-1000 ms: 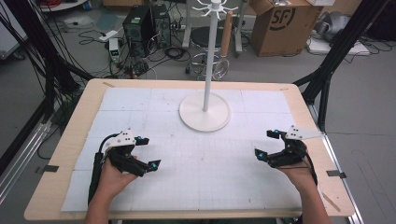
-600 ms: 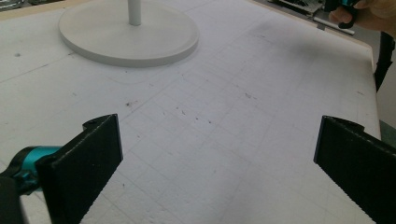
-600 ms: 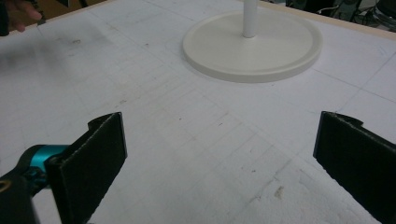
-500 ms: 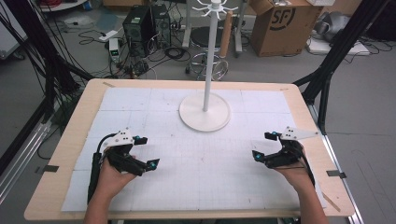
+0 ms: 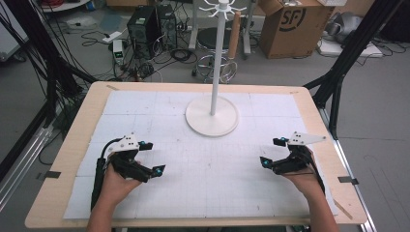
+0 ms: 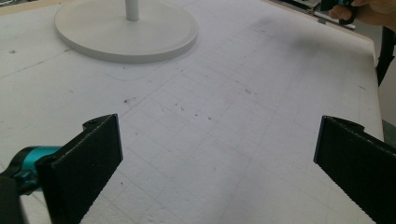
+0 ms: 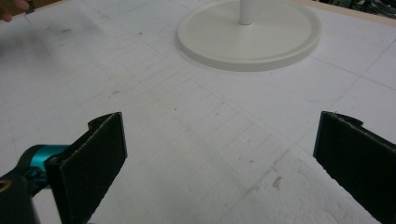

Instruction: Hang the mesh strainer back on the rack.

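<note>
Left gripper (image 5: 149, 158): held low over the near left part of the white gridded mat (image 5: 203, 188), forearm entering from the bottom edge, jaws angled inward toward the table centre. Jaws spread wide, nothing between them.

Right gripper (image 5: 271, 152): held low over the near right part of the mat, wrist turned so the jaws point inward and left. Jaws spread wide, nothing between them.

White rack stand (image 5: 212, 115): upright on its round base at the far centre of the mat, well apart from both grippers. Its base also appears ahead of each gripper's jaws in the left gripper view (image 6: 126, 35) and right gripper view (image 7: 250, 39).
</note>
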Tool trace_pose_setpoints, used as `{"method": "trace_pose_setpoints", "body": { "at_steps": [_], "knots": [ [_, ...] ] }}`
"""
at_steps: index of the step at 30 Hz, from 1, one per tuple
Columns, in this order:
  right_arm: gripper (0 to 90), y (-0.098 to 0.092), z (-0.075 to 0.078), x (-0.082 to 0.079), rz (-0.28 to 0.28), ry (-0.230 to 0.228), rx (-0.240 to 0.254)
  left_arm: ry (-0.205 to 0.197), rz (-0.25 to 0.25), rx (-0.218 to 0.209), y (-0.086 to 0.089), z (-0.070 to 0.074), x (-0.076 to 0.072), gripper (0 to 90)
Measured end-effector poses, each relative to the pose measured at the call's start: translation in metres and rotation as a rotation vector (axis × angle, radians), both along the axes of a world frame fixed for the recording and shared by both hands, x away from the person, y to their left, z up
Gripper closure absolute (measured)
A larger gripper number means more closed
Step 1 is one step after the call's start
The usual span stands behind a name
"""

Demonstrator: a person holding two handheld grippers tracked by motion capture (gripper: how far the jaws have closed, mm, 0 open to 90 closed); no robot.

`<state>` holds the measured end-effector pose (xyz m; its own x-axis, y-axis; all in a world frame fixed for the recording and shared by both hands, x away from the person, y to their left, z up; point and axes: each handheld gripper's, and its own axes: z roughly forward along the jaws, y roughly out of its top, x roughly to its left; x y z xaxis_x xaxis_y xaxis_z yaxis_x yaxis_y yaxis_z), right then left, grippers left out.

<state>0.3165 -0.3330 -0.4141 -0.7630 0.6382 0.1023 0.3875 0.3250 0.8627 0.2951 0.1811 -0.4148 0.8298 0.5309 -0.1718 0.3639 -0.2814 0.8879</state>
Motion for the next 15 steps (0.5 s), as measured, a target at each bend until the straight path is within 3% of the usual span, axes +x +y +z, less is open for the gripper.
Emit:
{"method": "trace_pose_setpoints", "body": {
  "at_steps": [15],
  "knots": [
    [1.9,-0.0082,-0.0043,-0.0012,-0.023,0.029,0.004,0.010,0.012,0.001,-0.0026,-0.0023,0.0057,1.6]
  ]
}}
